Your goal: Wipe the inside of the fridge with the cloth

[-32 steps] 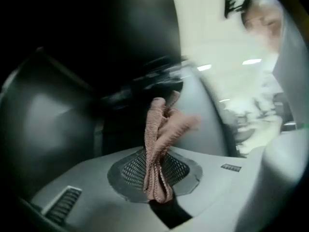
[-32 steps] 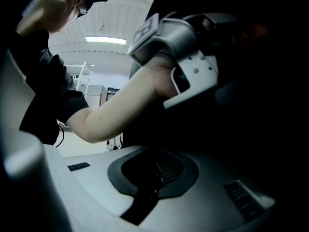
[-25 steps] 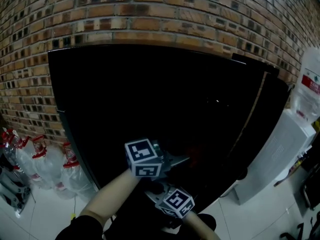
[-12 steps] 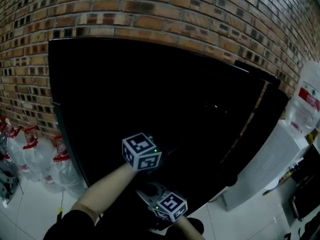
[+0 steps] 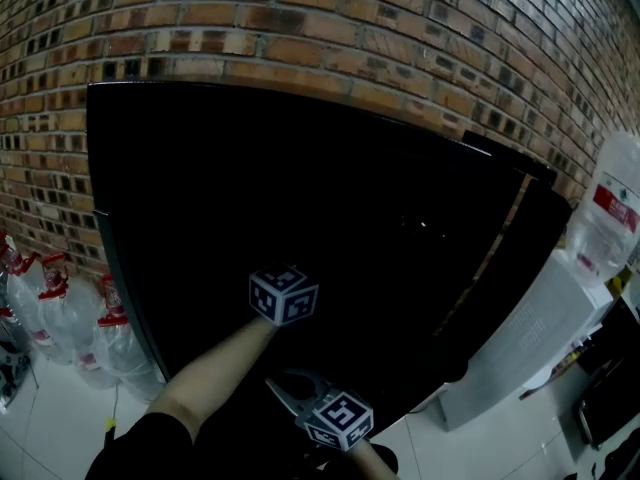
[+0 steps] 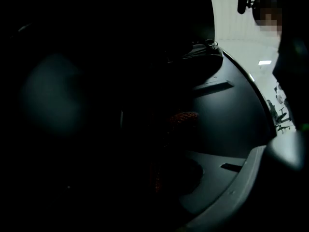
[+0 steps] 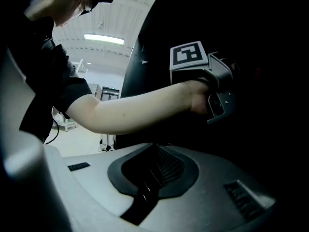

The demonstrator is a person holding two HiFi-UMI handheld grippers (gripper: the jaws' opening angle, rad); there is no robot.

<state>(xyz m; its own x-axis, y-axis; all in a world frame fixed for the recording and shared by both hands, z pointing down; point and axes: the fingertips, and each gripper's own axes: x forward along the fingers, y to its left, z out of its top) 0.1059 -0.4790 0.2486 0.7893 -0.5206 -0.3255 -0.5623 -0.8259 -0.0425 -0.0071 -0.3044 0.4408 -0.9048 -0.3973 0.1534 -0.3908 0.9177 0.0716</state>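
Head view: brick wall (image 5: 300,28) is evenly lit and sharp, with a heavy barrel bend at the edges. The fridge (image 5: 300,198) ahead of both grippers is crushed to flat black, with one tiny glint (image 5: 425,226) up and right of the left gripper (image 5: 285,296).
Left gripper view: badly underexposed, nearly all black. There's a bright ceiling strip at upper right, a faint grey sheen low right and a dull red patch (image 6: 183,117) just ahead of the jaws.
Right gripper view: ceiling light (image 7: 104,38) glares at upper left and the forearm (image 7: 135,110) is well lit. The right gripper (image 7: 154,166) is soft close to the lens, and the picture's right half is black.
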